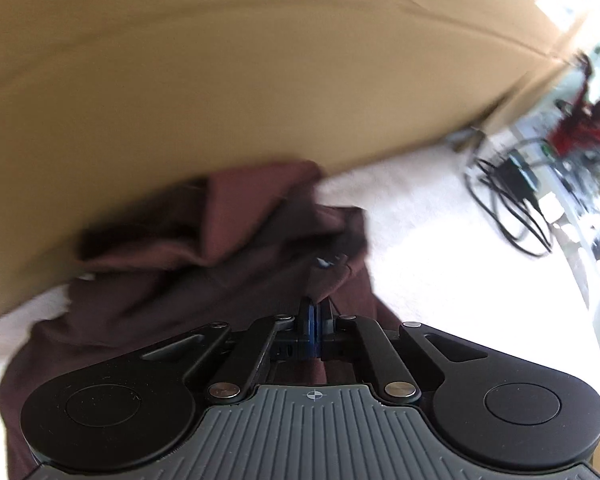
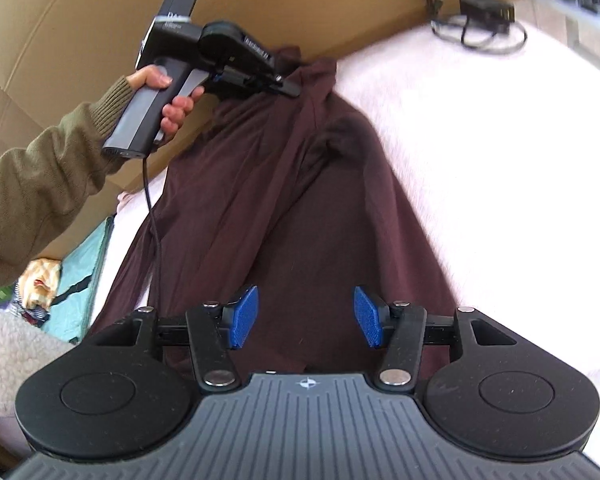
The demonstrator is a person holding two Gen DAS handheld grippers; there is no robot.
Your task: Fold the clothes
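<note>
A dark maroon garment (image 2: 300, 208) lies lengthwise on a white fluffy cover (image 2: 480, 152), bunched at its far end (image 1: 220, 240). My left gripper (image 1: 314, 310) is shut, and a fold of the maroon cloth is pinched between its blue pads. The right wrist view shows the same left gripper (image 2: 286, 87), held by a hand (image 2: 172, 96) in an olive sleeve, biting the garment's far end. My right gripper (image 2: 306, 316) stands open over the near part of the garment, its blue pads (image 2: 246, 316) well apart with only flat cloth below them.
A brown cardboard wall (image 1: 220, 60) rises right behind the garment. A black power adapter with coiled cables (image 2: 484, 16) lies at the cover's far corner. Teal fabric and other clutter (image 2: 68, 276) sit off the left edge. White cover stretches to the right of the garment.
</note>
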